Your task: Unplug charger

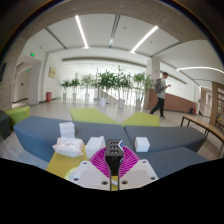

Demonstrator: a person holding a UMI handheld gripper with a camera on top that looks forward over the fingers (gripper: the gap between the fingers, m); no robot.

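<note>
My gripper is shut on a small black charger, which sits upright between the pink pads. Both fingers press on its sides. The charger's top face shows a few small pale marks. I hold it above a grey and yellow table. I cannot see a cable or a socket under it; the fingers hide its lower part.
Several white blocks lie on the table beyond the fingers: one and a flatter one to the left, one just ahead, one to the right. Potted plants and a person stand far behind.
</note>
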